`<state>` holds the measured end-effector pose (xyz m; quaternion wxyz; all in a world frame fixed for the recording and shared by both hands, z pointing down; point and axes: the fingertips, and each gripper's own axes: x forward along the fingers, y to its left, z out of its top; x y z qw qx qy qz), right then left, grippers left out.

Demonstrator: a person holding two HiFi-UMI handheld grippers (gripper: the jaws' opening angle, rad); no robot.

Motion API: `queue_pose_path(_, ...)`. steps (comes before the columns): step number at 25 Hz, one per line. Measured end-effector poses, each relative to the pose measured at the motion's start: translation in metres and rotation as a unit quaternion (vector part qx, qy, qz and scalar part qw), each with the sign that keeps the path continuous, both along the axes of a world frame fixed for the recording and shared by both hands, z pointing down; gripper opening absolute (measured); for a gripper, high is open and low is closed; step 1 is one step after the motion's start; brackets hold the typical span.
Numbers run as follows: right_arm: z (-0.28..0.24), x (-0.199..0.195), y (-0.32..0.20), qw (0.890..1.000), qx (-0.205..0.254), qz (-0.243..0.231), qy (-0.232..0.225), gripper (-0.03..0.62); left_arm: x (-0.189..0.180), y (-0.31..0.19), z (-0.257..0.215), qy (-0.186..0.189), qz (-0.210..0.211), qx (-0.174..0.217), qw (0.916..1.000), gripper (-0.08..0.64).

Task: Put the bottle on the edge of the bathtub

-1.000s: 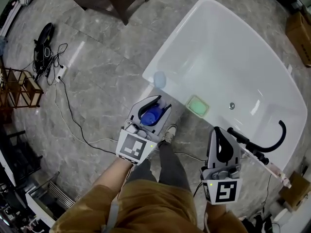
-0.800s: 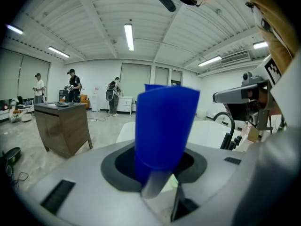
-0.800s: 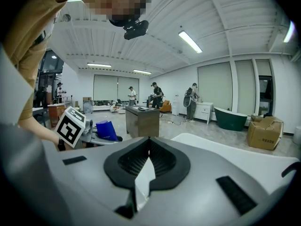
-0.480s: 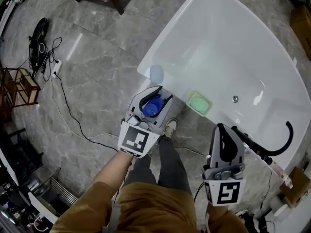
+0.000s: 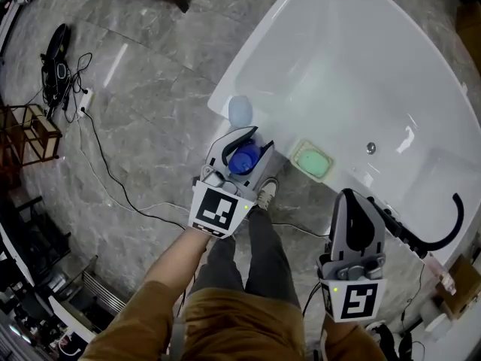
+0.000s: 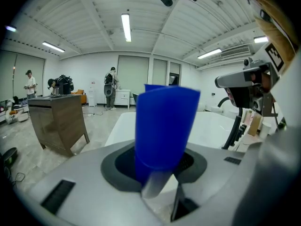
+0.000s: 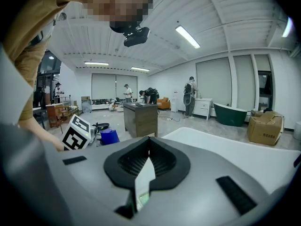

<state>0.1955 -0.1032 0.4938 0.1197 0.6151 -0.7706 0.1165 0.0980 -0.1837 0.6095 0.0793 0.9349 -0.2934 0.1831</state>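
Note:
The bottle (image 5: 243,159) is blue and stands upright between the jaws of my left gripper (image 5: 245,155), which is shut on it. It hangs above the floor, just short of the near rim of the white bathtub (image 5: 259,47). In the left gripper view the bottle (image 6: 164,126) fills the middle, with the tub (image 6: 211,126) behind it. My right gripper (image 5: 352,200) is lower right, near the tub's near side, its jaws closed together with nothing in them. The right gripper view shows the same shut jaws (image 7: 147,160) and the bottle (image 7: 109,136) far left.
On the tub's near rim sit a pale blue round object (image 5: 240,111) and a green soap dish (image 5: 312,161). A black faucet (image 5: 445,232) curves over the rim at right. Cables and a black device (image 5: 56,59) lie on the grey floor; a wooden rack (image 5: 30,134) stands left. A shoe (image 5: 264,194) is below the bottle.
My left gripper has carried the bottle up and slightly right, closer to the tub's rim. The right gripper sits a little lower in the view, still shut.

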Motion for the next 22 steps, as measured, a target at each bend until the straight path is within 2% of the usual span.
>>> queue_pose_path(9, 0.024, 0.009, -0.009, 1.000, -0.012, 0.002, -0.004, 0.006, 0.011, -0.012, 0.039, -0.019, 0.004, -0.006, 0.9998, 0.150)
queue_pose_path(22, 0.042, 0.024, -0.020, 1.000, -0.026, 0.007, -0.001, 0.006, 0.036, -0.026, 0.077, -0.016, 0.008, -0.020, 0.9996, 0.150)
